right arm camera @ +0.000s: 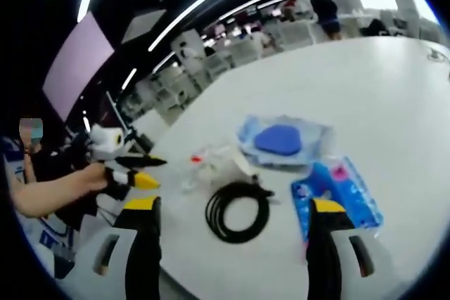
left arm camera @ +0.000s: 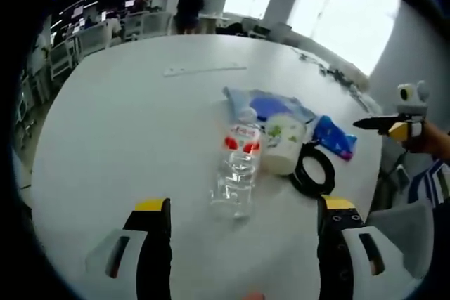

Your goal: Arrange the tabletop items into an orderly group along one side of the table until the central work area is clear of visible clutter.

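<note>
A clear plastic bottle (left arm camera: 238, 168) with a red label lies on its side on the white table (left arm camera: 126, 138), its base between the tips of my open left gripper (left arm camera: 245, 205). Beside it on the right are a white tub (left arm camera: 283, 144) with green print, a black cable coil (left arm camera: 314, 170), a blue packet (left arm camera: 336, 137) and a clear bag (left arm camera: 271, 105) holding something blue. My right gripper (right arm camera: 235, 205) stands open over the cable coil (right arm camera: 238, 210), with the blue packet (right arm camera: 337, 191) by its right jaw. The bag (right arm camera: 285, 138) and bottle (right arm camera: 207, 163) lie beyond.
A pale flat strip (left arm camera: 204, 70) lies farther out on the table. My right gripper (left arm camera: 383, 126) hangs off the table's right edge in a hand. My left gripper (right arm camera: 144, 171) comes in from the left. Chairs, desks and a standing person (left arm camera: 188, 8) are in the background.
</note>
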`<act>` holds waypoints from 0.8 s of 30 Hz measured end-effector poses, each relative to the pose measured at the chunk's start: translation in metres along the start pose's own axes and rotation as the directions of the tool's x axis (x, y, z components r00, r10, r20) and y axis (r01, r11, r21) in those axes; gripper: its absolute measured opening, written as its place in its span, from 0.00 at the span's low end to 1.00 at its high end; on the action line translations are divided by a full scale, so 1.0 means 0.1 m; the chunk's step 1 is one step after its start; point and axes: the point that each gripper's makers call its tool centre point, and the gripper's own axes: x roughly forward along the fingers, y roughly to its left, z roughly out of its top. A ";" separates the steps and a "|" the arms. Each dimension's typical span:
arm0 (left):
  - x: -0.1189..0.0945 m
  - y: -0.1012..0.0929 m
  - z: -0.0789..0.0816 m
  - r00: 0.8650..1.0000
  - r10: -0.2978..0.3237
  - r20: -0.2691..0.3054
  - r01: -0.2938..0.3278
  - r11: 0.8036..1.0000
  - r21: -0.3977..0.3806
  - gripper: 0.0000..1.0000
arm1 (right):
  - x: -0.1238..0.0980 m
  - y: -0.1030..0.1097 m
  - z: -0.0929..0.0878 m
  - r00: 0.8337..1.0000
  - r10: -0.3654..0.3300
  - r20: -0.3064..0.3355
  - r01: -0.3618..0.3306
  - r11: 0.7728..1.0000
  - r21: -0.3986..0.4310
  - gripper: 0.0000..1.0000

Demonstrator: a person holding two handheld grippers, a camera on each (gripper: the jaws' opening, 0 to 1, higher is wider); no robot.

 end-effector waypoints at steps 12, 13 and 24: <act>0.14 -0.03 0.02 1.000 -0.024 -0.015 0.024 1.000 0.011 0.83 | 0.01 -0.02 -0.06 1.000 0.000 -0.020 0.000 1.000 0.011 0.83; 0.14 -0.03 0.03 1.000 -0.026 -0.015 0.026 1.000 0.010 0.83 | 0.02 -0.02 -0.07 1.000 0.000 -0.023 0.000 1.000 0.010 0.83; 0.24 -0.02 0.04 0.999 -0.036 -0.031 0.037 0.999 0.020 0.82 | 0.06 0.01 -0.04 1.000 0.007 -0.020 -0.007 1.000 0.011 0.83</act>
